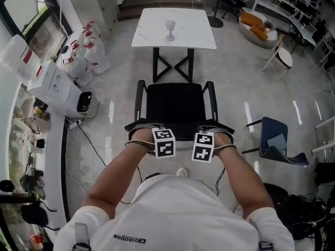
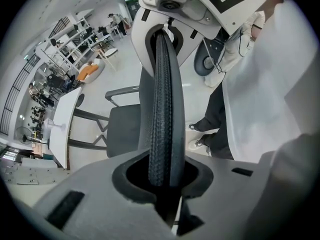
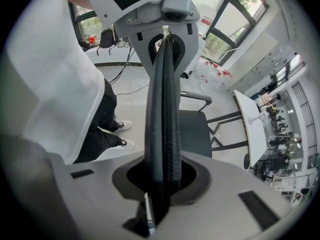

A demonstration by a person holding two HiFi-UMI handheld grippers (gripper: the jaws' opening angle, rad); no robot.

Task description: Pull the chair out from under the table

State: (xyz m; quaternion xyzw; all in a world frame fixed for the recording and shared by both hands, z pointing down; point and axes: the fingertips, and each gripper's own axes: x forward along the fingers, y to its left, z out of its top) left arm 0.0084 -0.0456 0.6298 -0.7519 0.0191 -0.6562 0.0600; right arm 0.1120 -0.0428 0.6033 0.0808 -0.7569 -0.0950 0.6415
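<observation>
Head view shows the black chair (image 1: 175, 106) standing clear of the white table (image 1: 196, 30), its seat just short of the table's crossed legs, with a stemmed glass (image 1: 170, 29) on the tabletop beyond. The person stands behind the backrest (image 1: 180, 134) with a tool in each hand at its top. Both point down, one to either side of the middle.

Left gripper view has the backrest's ribbed top rim (image 2: 162, 109) running through the hollow of the left tool (image 2: 162, 178). The jaws stand narrow around it, with dark space on both sides and a bare slit beneath, so I judge they straddle the rim without clamping it. Right gripper view shows the right tool (image 3: 162, 179) narrower, with the rim carried down into the slit between its jaws, which looks like a pinch on it.

The chair looks like a stiff, framed office type with two armrests (image 1: 140, 101). I judge it of middling weight, too much for one tool to steer cleanly. Its base is hidden under the seat, so I cannot tell whether it rolls or must scrape over the glossy floor (image 1: 235, 82). The rim is the sensible hold, being thin enough for narrow jaws and ribbed against slipping. It is also high, so a pull may tip the backrest toward the person before the base follows. Two holds spaced along it keep the chair from swinging, and a level pull suits it best
</observation>
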